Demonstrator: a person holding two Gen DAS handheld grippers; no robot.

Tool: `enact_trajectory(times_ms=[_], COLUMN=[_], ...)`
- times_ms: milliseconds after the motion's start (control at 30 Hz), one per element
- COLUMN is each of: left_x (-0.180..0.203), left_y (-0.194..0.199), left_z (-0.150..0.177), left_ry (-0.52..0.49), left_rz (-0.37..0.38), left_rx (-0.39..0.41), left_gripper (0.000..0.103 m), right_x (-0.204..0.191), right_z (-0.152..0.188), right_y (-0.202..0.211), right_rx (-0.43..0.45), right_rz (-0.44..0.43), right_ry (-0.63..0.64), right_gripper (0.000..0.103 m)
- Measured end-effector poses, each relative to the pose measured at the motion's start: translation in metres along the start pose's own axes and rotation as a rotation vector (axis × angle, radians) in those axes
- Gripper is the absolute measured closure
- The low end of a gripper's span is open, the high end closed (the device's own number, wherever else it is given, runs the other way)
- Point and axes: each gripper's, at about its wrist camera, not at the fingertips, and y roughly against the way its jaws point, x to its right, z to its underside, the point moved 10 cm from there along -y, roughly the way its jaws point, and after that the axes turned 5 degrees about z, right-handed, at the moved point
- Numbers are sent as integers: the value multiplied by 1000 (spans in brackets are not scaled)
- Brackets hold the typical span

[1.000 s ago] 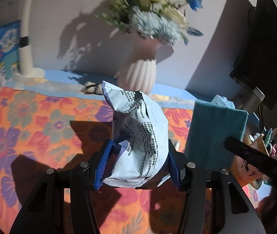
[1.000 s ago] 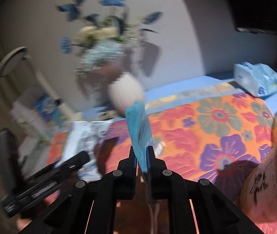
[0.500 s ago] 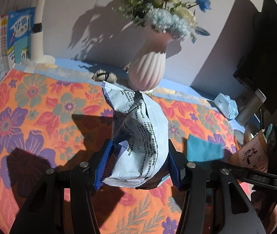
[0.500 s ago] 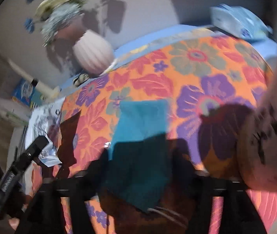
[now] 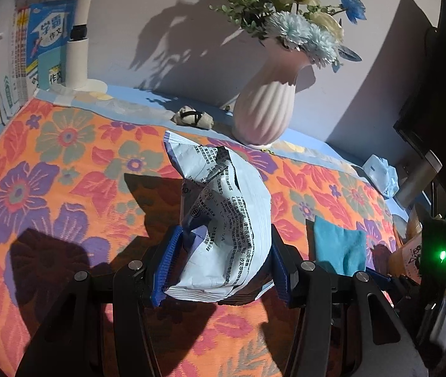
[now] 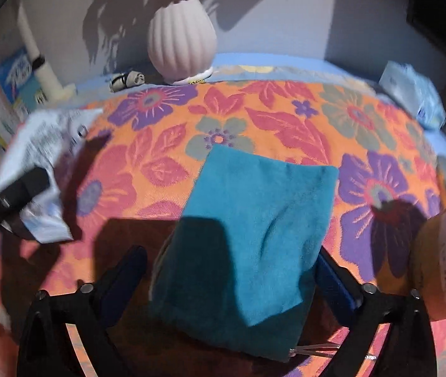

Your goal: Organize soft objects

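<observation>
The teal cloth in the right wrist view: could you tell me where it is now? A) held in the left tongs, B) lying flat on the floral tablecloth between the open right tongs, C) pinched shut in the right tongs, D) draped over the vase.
B: the teal cloth lies flat on the tablecloth, and the right tongs stand open on either side of it.

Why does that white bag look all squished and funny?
The white printed bag is crumpled and twisted because the left gripper squeezes it between its blue pads. Nothing looks spilled or torn. The teal cloth lies flat on the flowered tablecloth between the right gripper's open fingers.
</observation>
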Motion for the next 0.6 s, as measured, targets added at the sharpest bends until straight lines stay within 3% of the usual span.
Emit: enact_trajectory(times_ms=[33,67,133,200,367,600], left_x=[0,2,8,18,41,86], left_y=[1,1,4,12,39,76], left_z=[1,1,3,2,-9,-26], left_ry=[-2,-7,-14,-16,-33,-67], left_rz=[0,1,11,40,77,117], left_rx=[-1,-2,-3,9,61,134], left_gripper=[53,53,53,53,53,53], right_x=[0,1,4,8,12,21], right_z=[0,1,0,-2,-10,-28], right_y=[2,5,11,16,51,120], right_rx=[15,29,46,53,122,237], right_rz=[12,5,-1,-28,-167,-213], right_ry=[11,14,10,-8,-102,-137], right_gripper=[18,31,69,83,86,86])
